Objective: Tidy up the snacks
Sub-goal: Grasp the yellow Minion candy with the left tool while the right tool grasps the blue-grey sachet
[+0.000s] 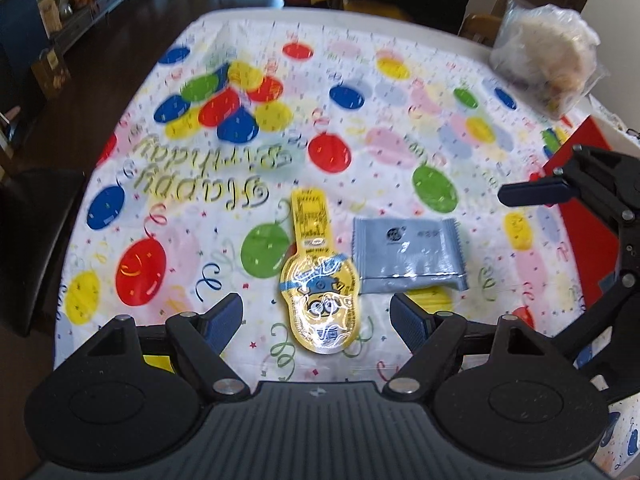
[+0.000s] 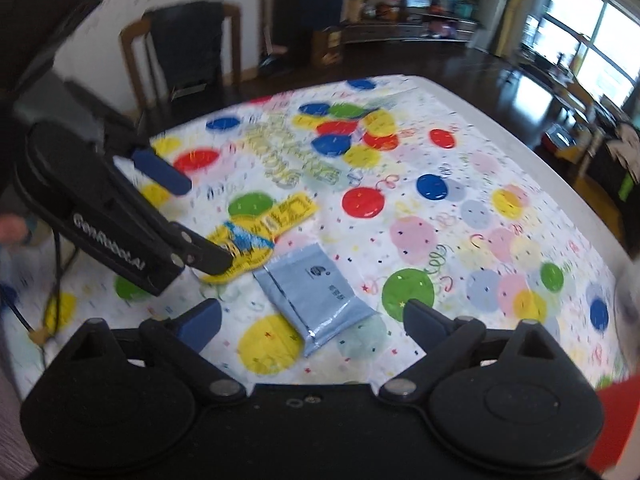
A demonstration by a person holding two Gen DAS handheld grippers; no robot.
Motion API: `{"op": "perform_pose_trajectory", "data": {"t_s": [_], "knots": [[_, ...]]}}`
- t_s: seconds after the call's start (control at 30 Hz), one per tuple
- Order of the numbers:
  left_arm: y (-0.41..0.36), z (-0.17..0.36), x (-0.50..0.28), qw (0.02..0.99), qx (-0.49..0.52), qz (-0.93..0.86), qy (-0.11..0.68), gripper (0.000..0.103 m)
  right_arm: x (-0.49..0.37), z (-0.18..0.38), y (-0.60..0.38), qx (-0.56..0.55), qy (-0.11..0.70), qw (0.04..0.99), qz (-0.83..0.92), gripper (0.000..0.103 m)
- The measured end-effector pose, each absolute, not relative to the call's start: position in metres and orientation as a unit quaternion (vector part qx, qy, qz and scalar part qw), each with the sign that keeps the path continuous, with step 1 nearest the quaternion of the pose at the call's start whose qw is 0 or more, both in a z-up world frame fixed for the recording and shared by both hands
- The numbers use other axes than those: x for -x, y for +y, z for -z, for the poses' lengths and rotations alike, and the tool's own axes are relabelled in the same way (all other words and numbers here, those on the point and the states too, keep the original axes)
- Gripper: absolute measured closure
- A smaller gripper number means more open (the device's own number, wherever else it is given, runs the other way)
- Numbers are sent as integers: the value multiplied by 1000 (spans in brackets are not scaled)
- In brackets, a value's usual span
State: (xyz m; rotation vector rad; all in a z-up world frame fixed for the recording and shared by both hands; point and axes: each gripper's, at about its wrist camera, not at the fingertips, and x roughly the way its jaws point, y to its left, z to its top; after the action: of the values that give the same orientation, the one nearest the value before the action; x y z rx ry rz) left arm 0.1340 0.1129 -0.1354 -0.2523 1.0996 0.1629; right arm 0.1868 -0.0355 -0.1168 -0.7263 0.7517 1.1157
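My left wrist view alone shows a clear bag (image 1: 546, 54) at the bench's far right corner, while both open, empty jaws flank the yellow snack (image 1: 318, 292) and grey packet (image 1: 408, 254) mid-bench.

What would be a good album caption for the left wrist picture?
Open left tool poised over a yellow cartoon snack beside a blue packet on the balloon tablecloth.

On the tablecloth (image 1: 360, 80) lie 2 flat snack packs: 1 yellow cartoon packet (image 1: 320, 284) and 1 grey-blue foil packet (image 1: 408, 256). 1 clear bag (image 1: 548, 52) sits at the far corner. 2 grippers show.
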Motion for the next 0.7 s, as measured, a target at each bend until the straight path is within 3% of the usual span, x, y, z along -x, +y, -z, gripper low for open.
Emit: {"op": "perform_pose_trajectory", "data": {"t_s": [0.17, 0.6, 0.7], "knots": [[114, 149, -144, 832, 123, -76, 536, 22, -203, 138, -22, 354, 343, 701, -516, 19], [111, 162, -154, 829, 105, -78, 544, 24, -218, 156, -11, 338, 368, 682, -535, 37], [109, 161, -155, 830, 95, -83, 543, 30, -217, 155, -13, 336, 369, 683, -533, 40]]}}
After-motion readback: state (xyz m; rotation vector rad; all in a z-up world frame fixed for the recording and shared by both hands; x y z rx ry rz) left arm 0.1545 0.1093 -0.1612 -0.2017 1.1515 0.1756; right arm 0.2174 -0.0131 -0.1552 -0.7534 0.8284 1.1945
